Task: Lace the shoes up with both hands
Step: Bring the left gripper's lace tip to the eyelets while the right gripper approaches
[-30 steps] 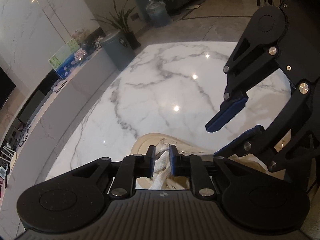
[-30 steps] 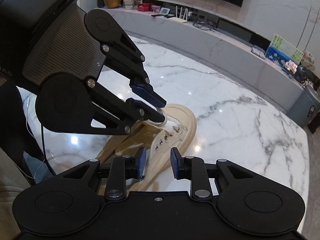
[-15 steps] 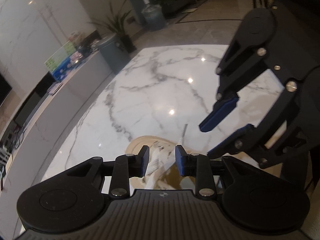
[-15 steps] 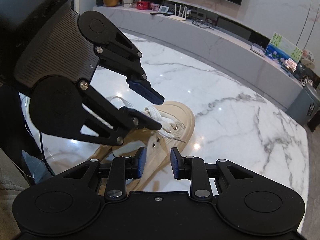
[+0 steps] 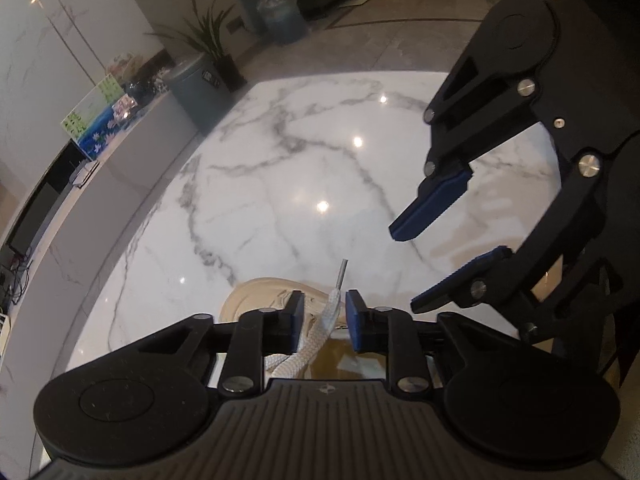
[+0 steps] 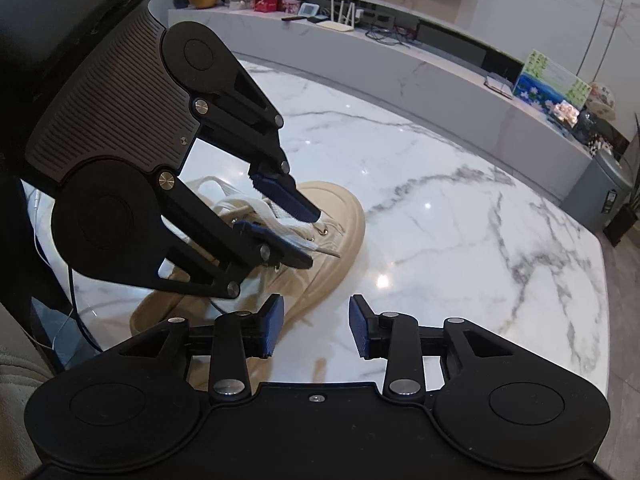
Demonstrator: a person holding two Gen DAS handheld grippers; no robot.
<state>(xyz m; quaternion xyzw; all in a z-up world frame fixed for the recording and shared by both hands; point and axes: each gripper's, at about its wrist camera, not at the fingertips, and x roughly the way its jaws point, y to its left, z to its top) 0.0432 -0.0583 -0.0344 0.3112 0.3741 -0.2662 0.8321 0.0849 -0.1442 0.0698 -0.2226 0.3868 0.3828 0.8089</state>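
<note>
A beige canvas shoe (image 6: pixel 340 240) lies on the white marble table (image 6: pixel 460 240), toe pointing away from me. In the left wrist view only its toe (image 5: pixel 256 292) shows. My left gripper (image 5: pixel 324 318) is open. The white lace (image 5: pixel 330 312) runs loose between its blue pads, and the metal aglet (image 5: pixel 341 274) sticks out past them. In the right wrist view the left gripper (image 6: pixel 312 240) hovers over the shoe's eyelets with the lace (image 6: pixel 296 240) resting on its lower finger. My right gripper (image 6: pixel 316 326) is open and holds nothing, beside the shoe's near side. It shows again at right (image 5: pixel 408 270).
A grey bin (image 5: pixel 200 88) and a potted plant (image 5: pixel 212 36) stand on the floor beyond the table's far edge. A low marble console (image 6: pixel 400 56) with small items runs along the wall. A thin cable (image 6: pixel 72 300) hangs at the table's left edge.
My left gripper has opened and let go of the lace, which now lies loose between its pads. It has lifted slightly off the shoe. The right gripper stays open.
</note>
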